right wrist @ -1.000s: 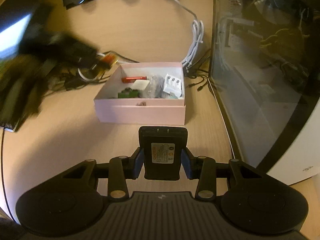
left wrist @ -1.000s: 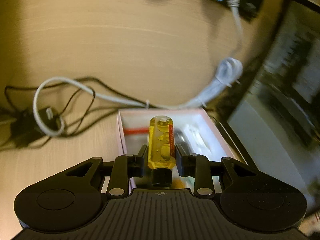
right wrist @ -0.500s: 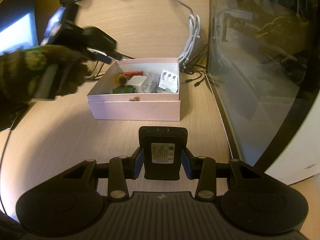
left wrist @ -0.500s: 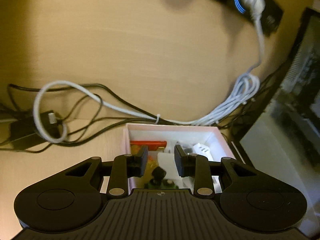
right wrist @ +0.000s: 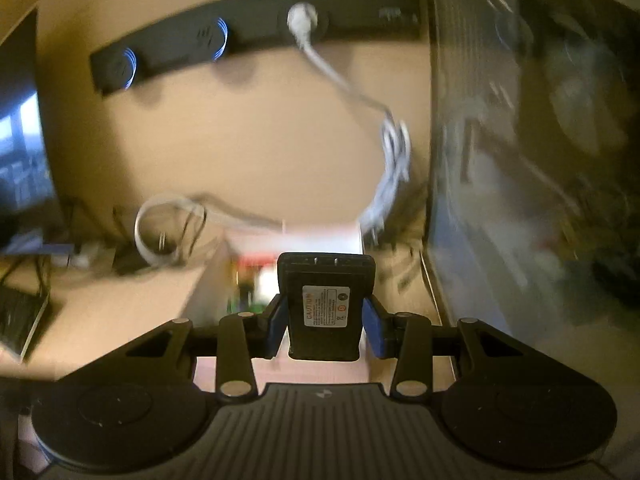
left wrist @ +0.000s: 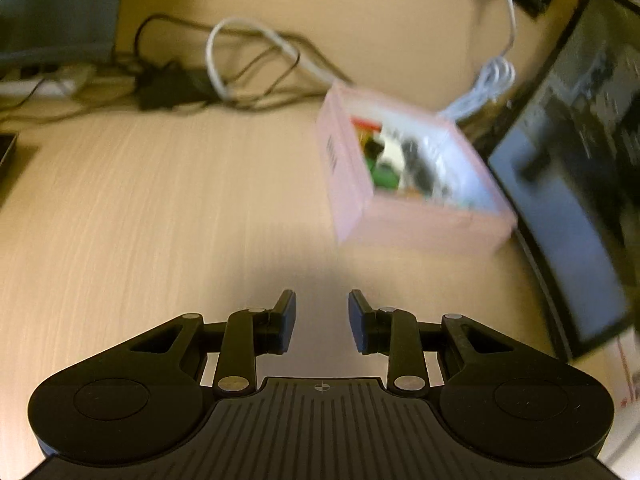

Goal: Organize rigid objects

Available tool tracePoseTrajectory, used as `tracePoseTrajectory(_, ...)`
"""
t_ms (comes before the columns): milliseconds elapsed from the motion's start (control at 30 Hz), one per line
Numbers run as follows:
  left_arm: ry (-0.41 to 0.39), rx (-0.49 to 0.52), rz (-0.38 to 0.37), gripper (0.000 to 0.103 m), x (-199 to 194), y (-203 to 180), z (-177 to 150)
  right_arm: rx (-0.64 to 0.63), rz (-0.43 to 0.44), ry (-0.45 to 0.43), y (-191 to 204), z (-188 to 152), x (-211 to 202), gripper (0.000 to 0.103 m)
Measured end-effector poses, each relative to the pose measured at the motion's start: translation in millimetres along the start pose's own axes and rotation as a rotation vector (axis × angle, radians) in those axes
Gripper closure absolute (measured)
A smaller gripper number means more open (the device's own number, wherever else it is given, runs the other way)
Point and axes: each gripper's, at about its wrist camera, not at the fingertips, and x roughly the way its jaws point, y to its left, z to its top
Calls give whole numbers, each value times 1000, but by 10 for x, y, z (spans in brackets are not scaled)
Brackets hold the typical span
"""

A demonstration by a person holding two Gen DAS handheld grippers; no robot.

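My left gripper [left wrist: 322, 322] is empty, its fingers [left wrist: 286, 322] parted over bare bench [left wrist: 160, 200], while the pink box [left wrist: 404, 216] near the bench's far right edge, beside the dark glass panel [left wrist: 560, 200], already holds several small items, too blurred to name. My right gripper [right wrist: 326, 326] has its fingers clamped on the black battery pack [right wrist: 326, 304], held up just short of the box and above its near wall, so this piece is not yet in. Its label reads "CAUTION"; the finer print beneath is too small to read.
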Motion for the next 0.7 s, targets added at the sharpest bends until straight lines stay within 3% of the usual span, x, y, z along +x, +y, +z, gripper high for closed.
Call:
tracePoseTrajectory(133, 36, 29, 54, 71, -177, 82, -173, 52, 82, 1, 64, 300, 511, 61)
tracePoseTrajectory(233, 44, 59, 100, 71, -336, 221, -261, 64, -42, 18, 145, 348, 794, 58)
tracePoseTrajectory(267, 44, 68, 113, 71, -378, 271, -283, 81, -45, 26, 150, 322, 806, 58)
tracePoseTrajectory(367, 41, 93, 114, 71, -438, 392, -312, 142, 14, 46, 201, 96, 693, 52)
tracePoseTrajectory(433, 31, 127, 100, 71, -422, 417, -315, 113, 26, 54, 322, -107, 572, 49)
tracePoseTrajectory(567, 32, 178, 36, 71, -250, 404, -277, 74, -22, 107, 571, -545, 251, 49)
tracePoseTrajectory(700, 44, 256, 44, 71, -9, 238, -268, -4, -97, 204, 739, -980, 10, 48)
